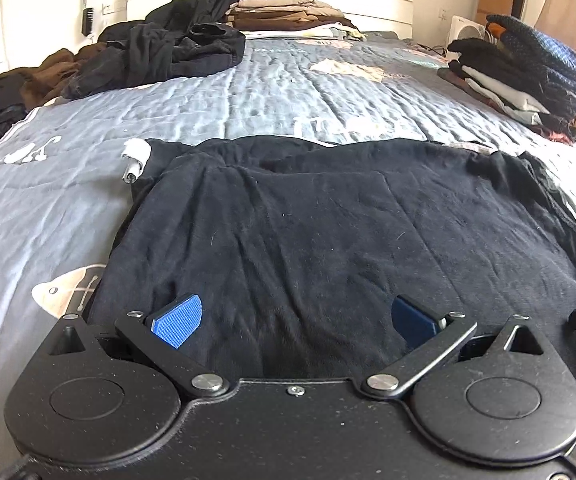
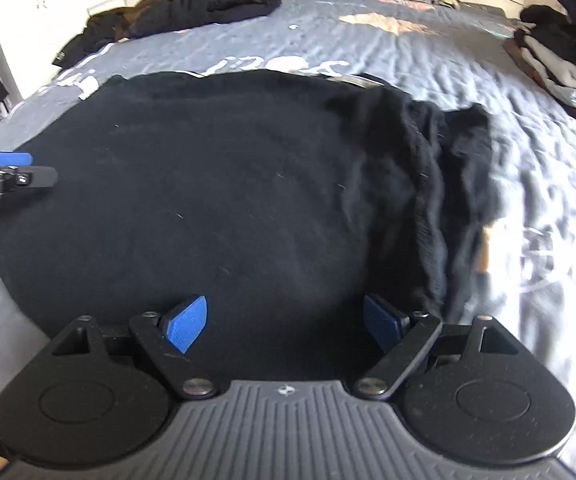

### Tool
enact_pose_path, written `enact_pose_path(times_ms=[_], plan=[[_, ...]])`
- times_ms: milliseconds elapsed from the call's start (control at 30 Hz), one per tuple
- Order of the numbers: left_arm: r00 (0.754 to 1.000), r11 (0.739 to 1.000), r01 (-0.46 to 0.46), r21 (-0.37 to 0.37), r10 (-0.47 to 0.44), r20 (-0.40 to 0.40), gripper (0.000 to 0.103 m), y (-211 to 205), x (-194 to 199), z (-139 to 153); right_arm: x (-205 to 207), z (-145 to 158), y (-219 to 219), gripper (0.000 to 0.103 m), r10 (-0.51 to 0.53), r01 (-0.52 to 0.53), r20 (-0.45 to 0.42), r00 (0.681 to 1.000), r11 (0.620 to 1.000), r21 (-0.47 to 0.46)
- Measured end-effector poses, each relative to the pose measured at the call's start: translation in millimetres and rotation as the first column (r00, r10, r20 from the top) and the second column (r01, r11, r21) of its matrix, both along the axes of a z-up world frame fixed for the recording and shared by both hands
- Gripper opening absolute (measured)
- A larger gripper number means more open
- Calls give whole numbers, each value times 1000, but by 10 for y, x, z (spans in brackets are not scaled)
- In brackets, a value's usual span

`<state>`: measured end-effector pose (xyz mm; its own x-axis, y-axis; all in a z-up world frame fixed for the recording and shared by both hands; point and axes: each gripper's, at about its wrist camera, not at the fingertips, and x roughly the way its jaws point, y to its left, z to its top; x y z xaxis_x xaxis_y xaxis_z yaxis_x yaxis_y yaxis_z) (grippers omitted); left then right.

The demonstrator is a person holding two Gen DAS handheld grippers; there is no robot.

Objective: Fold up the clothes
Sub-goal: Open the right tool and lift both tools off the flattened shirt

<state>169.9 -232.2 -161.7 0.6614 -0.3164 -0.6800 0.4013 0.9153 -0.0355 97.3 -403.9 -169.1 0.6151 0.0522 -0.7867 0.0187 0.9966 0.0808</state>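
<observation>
A black garment (image 1: 328, 232) lies spread flat on the grey-blue bedspread (image 1: 68, 200), with one side folded in and a white label at its far left corner. My left gripper (image 1: 294, 320) hangs open over the garment's near edge, nothing between its blue pads. In the right wrist view the same black garment (image 2: 216, 200) fills the middle, its right side bunched in folds. My right gripper (image 2: 286, 322) is open above the near edge, empty. The left gripper's fingertips (image 2: 12, 160) show at the left edge of that view.
A loose heap of dark and brown clothes (image 1: 160, 52) lies at the far left of the bed. Folded brown and beige clothes (image 1: 288, 12) are stacked by the headboard. Another folded stack (image 1: 528, 72) sits at the far right edge.
</observation>
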Motion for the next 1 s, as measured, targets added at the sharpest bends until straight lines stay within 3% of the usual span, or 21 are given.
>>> enact_pose_path(times_ms=[233,367,467,667,833,1000], plan=[[1000,1000,24,-20,-24,-3,103,-14,-139,111,-259,141,40,86,-67,66,44,997,998,13],[998,998,60,-11,-60,10,103,-85,-236,144,-395,332,97,86,-161,149,98,982,982,114],[997,997,80,-6,-80,17,103,-113,-320,154,-507,505,267,86,-150,121,159,976,977,177],[994,994,105,12,-105,19,103,-97,-537,170,-630,676,715,86,-63,48,190,980,995,86],[993,993,115,-4,-114,38,103,-19,-718,257,-794,754,819,86,-125,109,161,979,989,102],[993,994,111,-3,-111,42,103,83,-802,279,-977,872,982,86,-136,132,172,976,991,37]])
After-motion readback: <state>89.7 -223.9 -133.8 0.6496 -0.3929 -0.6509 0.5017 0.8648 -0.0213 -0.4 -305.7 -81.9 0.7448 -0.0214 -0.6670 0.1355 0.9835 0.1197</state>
